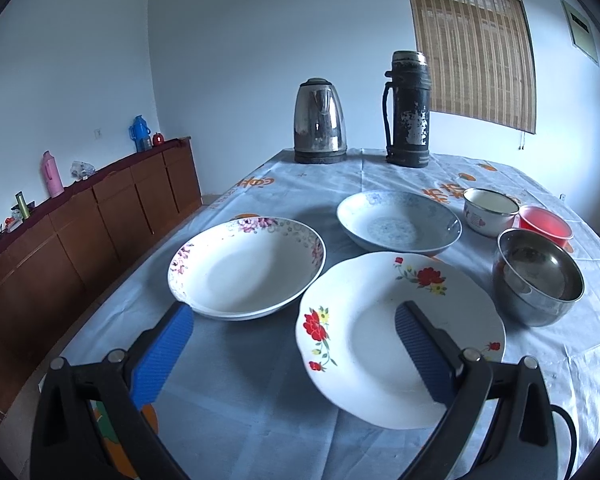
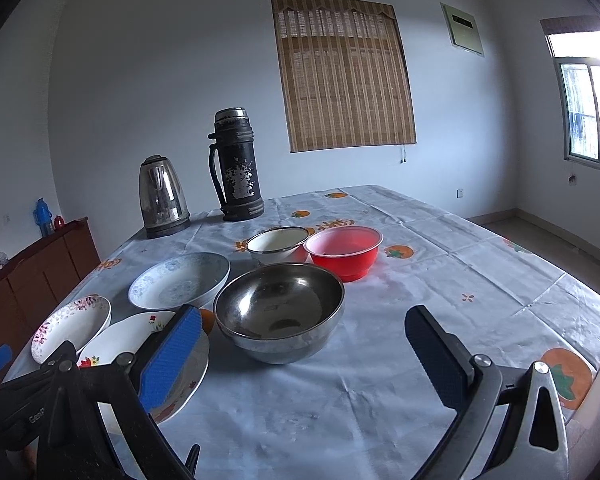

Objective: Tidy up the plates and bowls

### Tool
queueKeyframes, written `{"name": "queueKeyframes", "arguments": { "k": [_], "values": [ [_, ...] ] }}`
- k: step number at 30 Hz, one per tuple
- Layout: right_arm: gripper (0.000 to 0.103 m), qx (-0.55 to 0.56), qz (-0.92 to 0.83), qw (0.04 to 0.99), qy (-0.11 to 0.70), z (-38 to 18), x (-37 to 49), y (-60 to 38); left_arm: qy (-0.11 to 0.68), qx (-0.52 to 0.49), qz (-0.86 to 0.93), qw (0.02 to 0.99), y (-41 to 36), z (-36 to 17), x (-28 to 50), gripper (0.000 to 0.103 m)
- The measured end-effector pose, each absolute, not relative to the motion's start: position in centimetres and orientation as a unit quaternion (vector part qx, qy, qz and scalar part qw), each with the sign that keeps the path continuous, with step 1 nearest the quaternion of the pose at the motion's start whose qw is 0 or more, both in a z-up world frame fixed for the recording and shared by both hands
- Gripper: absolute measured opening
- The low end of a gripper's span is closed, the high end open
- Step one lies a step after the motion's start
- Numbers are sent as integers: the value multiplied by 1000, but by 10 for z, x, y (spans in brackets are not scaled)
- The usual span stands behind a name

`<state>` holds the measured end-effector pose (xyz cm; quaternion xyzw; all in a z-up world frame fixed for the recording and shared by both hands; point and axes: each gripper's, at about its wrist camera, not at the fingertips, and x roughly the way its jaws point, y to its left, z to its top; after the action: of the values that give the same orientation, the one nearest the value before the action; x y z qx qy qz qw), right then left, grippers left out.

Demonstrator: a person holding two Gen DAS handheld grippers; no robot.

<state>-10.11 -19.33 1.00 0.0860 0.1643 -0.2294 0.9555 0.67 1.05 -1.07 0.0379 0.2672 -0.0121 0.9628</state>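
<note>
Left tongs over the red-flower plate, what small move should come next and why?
Probably lower the left tongs, open and empty, onto the near-left rim of the red-flower plate and close. Its rim already lies between the pads, and nothing rests on it, so it could go onto the pink-flower plate.

Steel bowl (image 2: 279,311) between the spread fingers (image 2: 172,358) of the right gripper (image 2: 300,356).
</note>
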Motion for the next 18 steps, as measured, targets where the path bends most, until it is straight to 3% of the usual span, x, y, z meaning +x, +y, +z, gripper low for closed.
{"name": "queueKeyframes", "arguments": {
  "k": [18],
  "values": [
    [102, 84, -228, 955, 168, 8, -99, -192, 271, 40, -13, 962, 10, -13, 7, 102]
  ]
}}
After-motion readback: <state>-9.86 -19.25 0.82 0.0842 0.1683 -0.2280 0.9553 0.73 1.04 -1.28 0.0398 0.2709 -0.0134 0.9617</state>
